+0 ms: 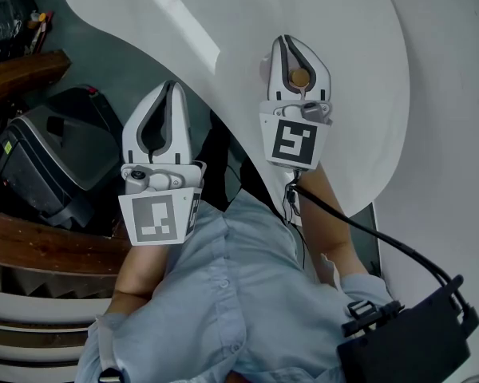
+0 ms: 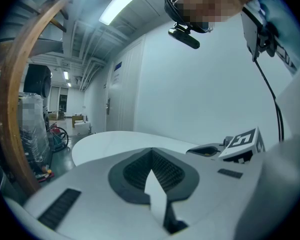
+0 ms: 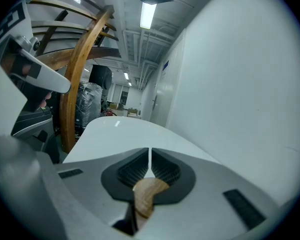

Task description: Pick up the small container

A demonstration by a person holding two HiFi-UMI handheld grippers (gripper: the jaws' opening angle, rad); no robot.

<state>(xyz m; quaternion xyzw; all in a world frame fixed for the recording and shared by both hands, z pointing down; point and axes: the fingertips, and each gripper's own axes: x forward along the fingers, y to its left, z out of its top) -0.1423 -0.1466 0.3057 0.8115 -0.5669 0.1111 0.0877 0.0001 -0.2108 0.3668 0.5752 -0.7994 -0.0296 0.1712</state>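
Looking down in the head view, the person is holding the right gripper (image 1: 297, 54) over the white table (image 1: 343, 46), its jaws almost together around the small container (image 1: 300, 77), a brown rounded piece, while the left gripper (image 1: 169, 94) is hanging beside it. The left gripper view is showing those jaws meeting at the tips, empty. The right gripper view is showing the container (image 3: 146, 194) sitting low between the ribbed pads; it is looking light, stiff and smooth like wood, so gripping across its round sides, deep in the pads, is probably guarding best against slipping.
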